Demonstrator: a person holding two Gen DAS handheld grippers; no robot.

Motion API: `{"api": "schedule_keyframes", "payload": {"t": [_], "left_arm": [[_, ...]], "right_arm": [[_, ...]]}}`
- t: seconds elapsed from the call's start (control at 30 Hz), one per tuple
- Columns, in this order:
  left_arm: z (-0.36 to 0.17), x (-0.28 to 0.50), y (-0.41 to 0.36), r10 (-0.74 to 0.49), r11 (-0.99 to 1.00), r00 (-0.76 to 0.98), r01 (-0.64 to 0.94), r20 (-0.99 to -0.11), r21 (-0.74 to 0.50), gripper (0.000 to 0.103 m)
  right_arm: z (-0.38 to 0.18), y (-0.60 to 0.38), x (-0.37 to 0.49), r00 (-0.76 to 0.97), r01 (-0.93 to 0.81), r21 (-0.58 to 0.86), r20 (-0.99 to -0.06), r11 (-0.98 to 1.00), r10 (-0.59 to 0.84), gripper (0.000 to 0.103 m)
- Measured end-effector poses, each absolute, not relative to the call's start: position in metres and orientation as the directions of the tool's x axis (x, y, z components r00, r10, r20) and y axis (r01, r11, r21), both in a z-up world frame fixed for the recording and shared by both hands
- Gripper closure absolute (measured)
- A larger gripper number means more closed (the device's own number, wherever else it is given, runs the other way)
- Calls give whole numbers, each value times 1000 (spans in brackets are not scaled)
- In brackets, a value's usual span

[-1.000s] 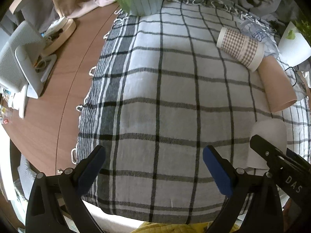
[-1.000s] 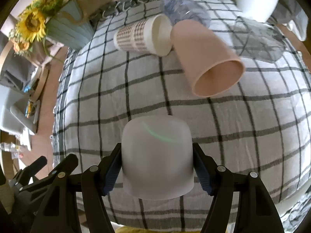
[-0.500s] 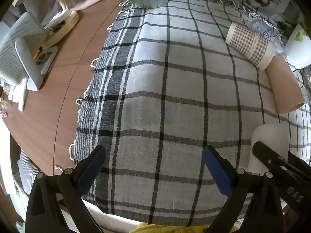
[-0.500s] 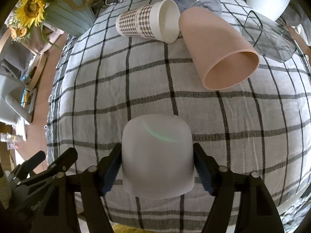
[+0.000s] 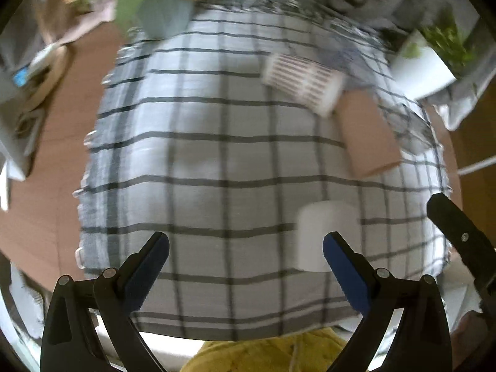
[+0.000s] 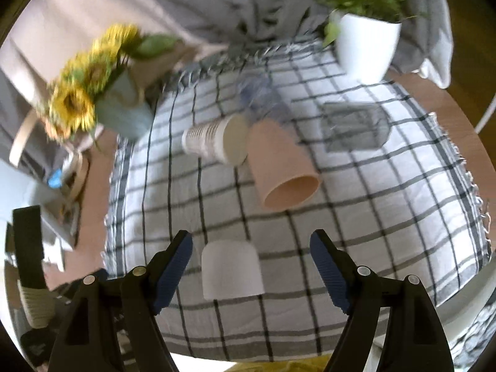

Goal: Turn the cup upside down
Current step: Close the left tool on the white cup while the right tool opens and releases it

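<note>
A frosted white cup (image 6: 231,271) stands upside down on the checked cloth (image 6: 356,217), its closed base up. My right gripper (image 6: 251,266) is open, pulled back above it, the cup free between the fingers. In the left wrist view the same cup (image 5: 325,232) stands by the right finger of my left gripper (image 5: 246,259), which is open and empty. The right gripper's black finger (image 5: 458,235) shows at the right edge.
A pink cup (image 6: 282,170) and a checked paper cup (image 6: 214,144) lie on their sides behind. A clear plastic bottle (image 6: 263,99), a grey wire basket (image 6: 356,130), a white plant pot (image 6: 365,46) and a sunflower vase (image 6: 124,108) stand further back. Brown table (image 5: 62,155) at left.
My right gripper has opened, let go of the white cup and drawn back and up. The cup stays upside down on the cloth. The left gripper also lifted and swung right; views are blurred.
</note>
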State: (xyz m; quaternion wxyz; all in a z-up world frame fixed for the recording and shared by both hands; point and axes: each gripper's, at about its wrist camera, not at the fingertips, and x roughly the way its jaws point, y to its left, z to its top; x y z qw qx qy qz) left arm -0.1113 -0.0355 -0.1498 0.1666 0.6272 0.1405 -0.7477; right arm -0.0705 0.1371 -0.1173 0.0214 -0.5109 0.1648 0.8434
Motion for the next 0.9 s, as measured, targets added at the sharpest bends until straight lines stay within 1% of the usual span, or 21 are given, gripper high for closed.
{"api": "schedule_keyframes", "payload": {"t": [0.1,0.27,0.33,0.4,0.47,0.53,0.63,0.7,0.8,0.87,0.9], "left_arm": [[-158,-134,-18,-33,-922,-121,387,-992,-16,3],[-181,-162,-3,12,-928,-37,371,-999,-25,8],[-190,-169,2,42,-924,-4,379,-999,-40,11],[-197,-178,6,56,-924,20,379,-998,-44,11],[-204,-184,9,65,-918,39,393,-997,-45,14],[-209,-188,10,76,-911,51,409,-996,-49,15],[-218,-192,10,91,-898,76,437,-993,-49,21],[-223,-193,11,100,-890,86,452,-991,-51,21],[-229,-193,10,114,-878,100,477,-988,-53,26],[-231,-192,10,120,-870,105,490,-987,-54,36],[-232,-192,10,122,-867,108,496,-987,-53,38]], "right_arm": [[-119,149,-73,-476,-232,274,-869,-933,-137,25],[-129,180,-72,-456,-323,301,-880,-897,-131,25],[-133,194,-72,-454,-354,313,-881,-881,-131,25],[-136,202,-71,-451,-377,321,-883,-869,-131,25],[-139,210,-71,-450,-393,320,-884,-862,-123,25],[-140,215,-72,-451,-393,318,-884,-863,-121,25],[-144,219,-74,-442,-391,314,-889,-865,-123,25],[-147,221,-75,-434,-392,313,-892,-865,-126,25],[-150,225,-75,-427,-398,307,-896,-865,-121,25],[-152,226,-76,-424,-399,303,-898,-865,-119,25],[-153,227,-76,-421,-399,300,-899,-866,-118,25]]}}
